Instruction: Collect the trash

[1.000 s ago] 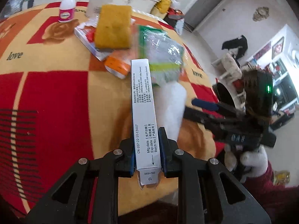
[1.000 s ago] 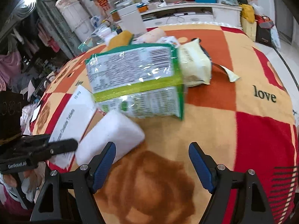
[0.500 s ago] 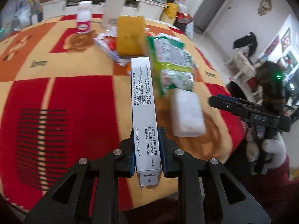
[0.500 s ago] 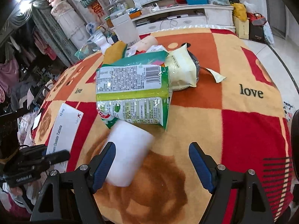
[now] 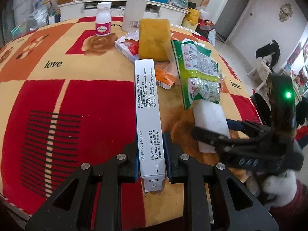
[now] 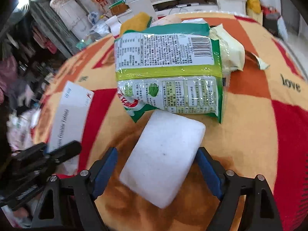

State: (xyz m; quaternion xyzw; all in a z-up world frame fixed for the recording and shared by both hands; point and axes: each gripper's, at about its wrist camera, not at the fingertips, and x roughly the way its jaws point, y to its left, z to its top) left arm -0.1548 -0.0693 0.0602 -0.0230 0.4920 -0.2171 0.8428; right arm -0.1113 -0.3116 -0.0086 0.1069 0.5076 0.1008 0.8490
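My left gripper (image 5: pixel 151 156) is shut on a long white medicine box (image 5: pixel 147 105) and holds it above the red and orange tablecloth (image 5: pixel 86 100). The box also shows at the left of the right wrist view (image 6: pixel 71 115). My right gripper (image 6: pixel 156 171) is open, its blue pads either side of a white foam block (image 6: pixel 163 163) that lies on the cloth. The block shows in the left wrist view (image 5: pixel 210 123) with the right gripper (image 5: pixel 211 132) over it. A green snack wrapper (image 6: pixel 169 77) lies just beyond the block.
A yellow sponge (image 5: pixel 154 36), a flat box (image 5: pixel 125 48) and an orange packet (image 5: pixel 163 77) lie in a heap behind. A pink-labelled pill bottle (image 5: pixel 103 19) and a white flask (image 5: pixel 134 9) stand at the far side. A cream packet (image 6: pixel 231 52) lies beyond the wrapper.
My right gripper has moved forward, so the foam block now sits between its open fingers. My left gripper still holds the medicine box and has shifted a little.
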